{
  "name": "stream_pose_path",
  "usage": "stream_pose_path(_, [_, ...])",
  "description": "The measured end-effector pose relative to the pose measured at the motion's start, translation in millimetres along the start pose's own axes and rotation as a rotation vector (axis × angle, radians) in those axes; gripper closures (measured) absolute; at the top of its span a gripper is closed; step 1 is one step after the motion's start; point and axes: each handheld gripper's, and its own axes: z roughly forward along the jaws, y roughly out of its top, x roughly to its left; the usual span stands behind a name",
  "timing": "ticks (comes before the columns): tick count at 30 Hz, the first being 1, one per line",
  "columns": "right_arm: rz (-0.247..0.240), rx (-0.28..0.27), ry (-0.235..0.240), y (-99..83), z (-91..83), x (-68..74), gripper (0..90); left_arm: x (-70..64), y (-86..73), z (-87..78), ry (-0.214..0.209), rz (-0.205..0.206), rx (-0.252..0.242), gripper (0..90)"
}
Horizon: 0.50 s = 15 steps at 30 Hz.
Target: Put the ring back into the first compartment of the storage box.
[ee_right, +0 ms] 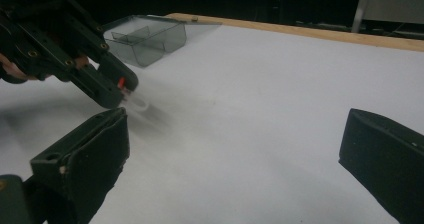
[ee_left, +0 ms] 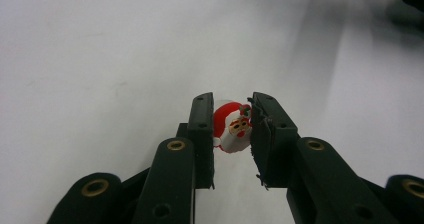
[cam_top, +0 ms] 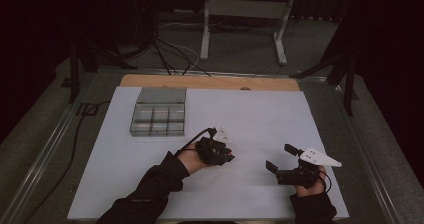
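From the high view the left gripper (cam_top: 223, 154) is just a dark lump in the person's hand, and you can't make out what's between its jaws. The left gripper view sorts that out: a little Santa figure (ee_left: 232, 126) sits right between the two jaw tips, pinched from both sides. It's round, mostly red with a white base, a yellowish face, a red mouth and a bit of green on top by the right-hand jaw. It sits at the very tips, not deep in the jaws.

The right gripper view catches the left gripper side-on, with only a speck of red peeking out at its tip. The right gripper (cam_top: 281, 157) has its jaws spread wide with nothing between them, just the white table (ee_right: 280, 109). Beyond the jaws there's a clear plastic box (ee_right: 145, 39) with dividers, well apart from both grippers.
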Motion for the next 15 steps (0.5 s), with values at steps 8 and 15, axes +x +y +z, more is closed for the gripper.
stream_pose_path(8, [0.004, 0.004, -0.001, -0.5, 1.1, -0.3, 0.0, 11.8, -11.5, -19.6, 0.011, -0.015, -0.033, 73.6])
stream_pose_path(15, [0.001, 0.004, -0.001, -0.5, 1.6, 0.1, 0.0, 23.3, -19.9, -36.9, 0.032, -0.047, -0.049, 73.6])
